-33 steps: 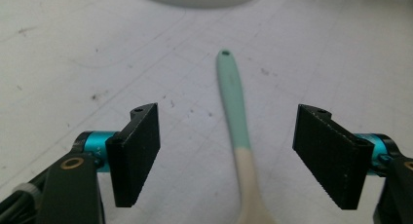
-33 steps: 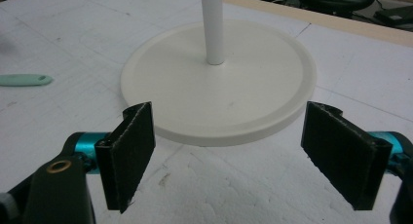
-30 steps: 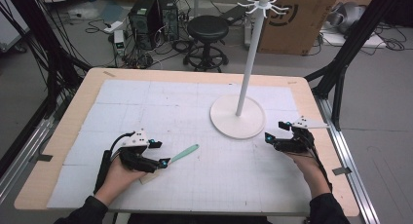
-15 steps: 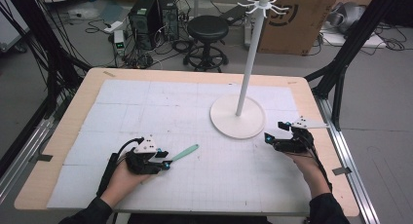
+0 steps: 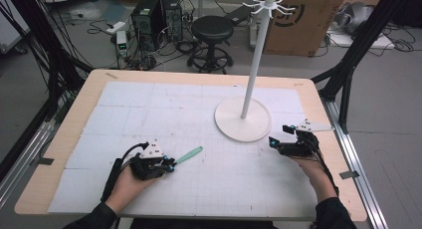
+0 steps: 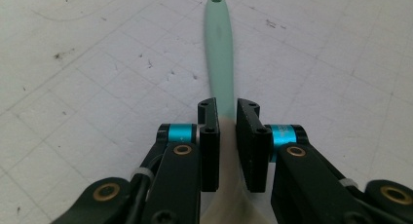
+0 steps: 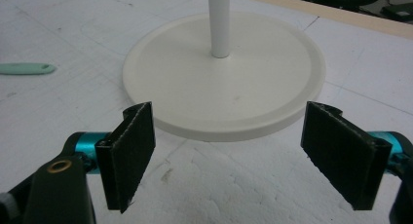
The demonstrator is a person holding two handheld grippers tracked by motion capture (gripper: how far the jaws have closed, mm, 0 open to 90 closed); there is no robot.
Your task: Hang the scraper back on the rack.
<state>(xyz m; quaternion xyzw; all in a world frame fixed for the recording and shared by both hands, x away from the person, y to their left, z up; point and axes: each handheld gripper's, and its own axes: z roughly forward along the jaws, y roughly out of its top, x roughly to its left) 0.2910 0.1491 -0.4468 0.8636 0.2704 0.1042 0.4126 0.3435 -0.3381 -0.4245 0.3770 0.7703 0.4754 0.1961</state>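
Note:
A mint-green utensil (image 5: 189,154) with a pale cream end lies on the white mat, its holed handle tip pointing toward the stand. My left gripper (image 5: 169,165) is shut on it; in the left gripper view the jaws (image 6: 227,109) press both sides of the utensil (image 6: 219,48) where green meets cream. My right gripper (image 5: 278,134) rests on the mat just right of the white stand's round base (image 5: 234,127). It stands wide open (image 7: 229,114) facing that base (image 7: 263,87), with nothing between its fingers. The utensil's tip (image 7: 27,68) shows far left there.
The stand's white pole (image 5: 254,64) rises to a crown of hooks (image 5: 268,2). A white gridded mat (image 5: 149,109) covers the wooden table (image 5: 74,119). Behind the table are a stool (image 5: 211,30), computers, cables and a cardboard box.
My left gripper has slid a little to the right along the utensil and sits closer over it. The right gripper and the stand have not moved.

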